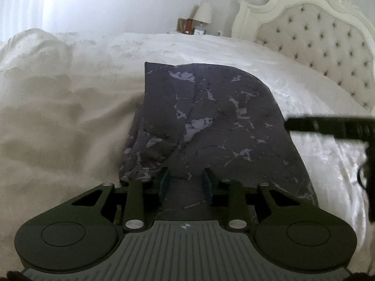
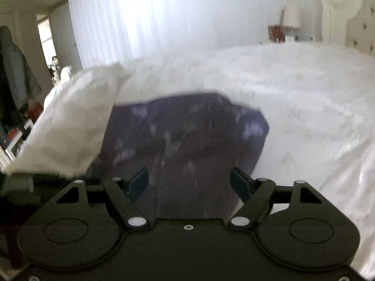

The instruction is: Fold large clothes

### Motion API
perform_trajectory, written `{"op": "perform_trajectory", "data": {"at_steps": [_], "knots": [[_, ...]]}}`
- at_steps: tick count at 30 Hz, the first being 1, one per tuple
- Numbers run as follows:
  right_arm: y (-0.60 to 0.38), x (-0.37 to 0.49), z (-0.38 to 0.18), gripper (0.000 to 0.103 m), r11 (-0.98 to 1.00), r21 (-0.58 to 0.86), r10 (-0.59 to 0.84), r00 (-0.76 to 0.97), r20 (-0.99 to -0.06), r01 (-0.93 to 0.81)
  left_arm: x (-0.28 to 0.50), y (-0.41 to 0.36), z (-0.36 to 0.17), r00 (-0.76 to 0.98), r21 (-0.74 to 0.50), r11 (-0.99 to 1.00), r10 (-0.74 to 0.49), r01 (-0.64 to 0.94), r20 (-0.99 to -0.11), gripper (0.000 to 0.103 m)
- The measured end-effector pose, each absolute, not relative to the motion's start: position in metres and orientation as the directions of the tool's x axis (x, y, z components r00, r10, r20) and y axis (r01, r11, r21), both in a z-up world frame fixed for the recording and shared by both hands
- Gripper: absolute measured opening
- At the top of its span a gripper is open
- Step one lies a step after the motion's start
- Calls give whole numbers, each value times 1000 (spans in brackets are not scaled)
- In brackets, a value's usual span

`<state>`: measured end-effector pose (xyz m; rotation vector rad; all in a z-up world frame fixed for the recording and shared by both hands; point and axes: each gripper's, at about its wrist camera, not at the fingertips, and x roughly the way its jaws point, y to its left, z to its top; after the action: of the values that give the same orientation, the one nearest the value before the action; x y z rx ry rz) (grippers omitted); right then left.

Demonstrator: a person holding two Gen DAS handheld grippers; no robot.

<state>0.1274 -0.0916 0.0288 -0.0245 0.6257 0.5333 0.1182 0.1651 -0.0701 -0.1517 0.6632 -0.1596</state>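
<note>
Garment [image 1: 211, 121]: dark grey-purple cloth with a pale marbled print, lying on the white bed [image 1: 82, 93], already folded into a rough rectangle. Layered, rumpled edge on its left side in the left wrist view; the right side curves smoothly toward the tufted headboard [image 1: 328, 46]. Lamp [image 1: 203, 12] on the far nightstand, not relevant.

Left hand-held gripper [image 1: 186, 180]: jaws narrowed but not shut, a gap visible between the blue pads [image 1: 164, 183]. Near hem of the garment sits in that gap; I can't tell whether the pads press it, so call it open over the cloth, not a confirmed grip.

Right hand-held gripper [image 2: 189, 180]: jaws wide apart, over the near edge of the same garment [image 2: 187, 128]. Nothing pinched. View is motion-blurred, so detail is poor. A white pillow [image 2: 70, 121] or bunched duvet sits to its left, touching the cloth edge.

Handling, my read: thin, light, fully limp fabric. Won't hold shape when lifted, layers may slide apart, bedding underneath is soft so pressing down gives little backing. Not fragile.

Where to grab: the two near corners, one per gripper, pinching through all layers at the hem. Left side needs a deeper bite since the stacked edges there are uneven. Avoid catching the duvet along with it.
</note>
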Motion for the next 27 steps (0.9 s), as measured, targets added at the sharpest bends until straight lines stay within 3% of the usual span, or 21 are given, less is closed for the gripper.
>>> {"op": "perform_trajectory", "data": {"at_steps": [4,13,22,25,27], "knots": [[-70,147,34,63,842,77,478,672,-565,-534,118,165,-70,778,-196,976,-197,97,-596,31],[-11,209,2,62,826,-43,408,648,-643,-562,118,169,-72,779,-227,970,-211,90,-590,31],[-1,239,-17,61,844,-33,371,628,-684,-535,120,177,-75,779,-252,965,-216,77,-588,31],[-7,235,-14,64,839,-15,401,638,-657,-543,118,177,-75,783,-264,961,-228,84,-579,31],[-16,229,-9,76,830,19,444,639,-628,-557,116,180,-74,785,-285,954,-245,92,-569,34]]}}
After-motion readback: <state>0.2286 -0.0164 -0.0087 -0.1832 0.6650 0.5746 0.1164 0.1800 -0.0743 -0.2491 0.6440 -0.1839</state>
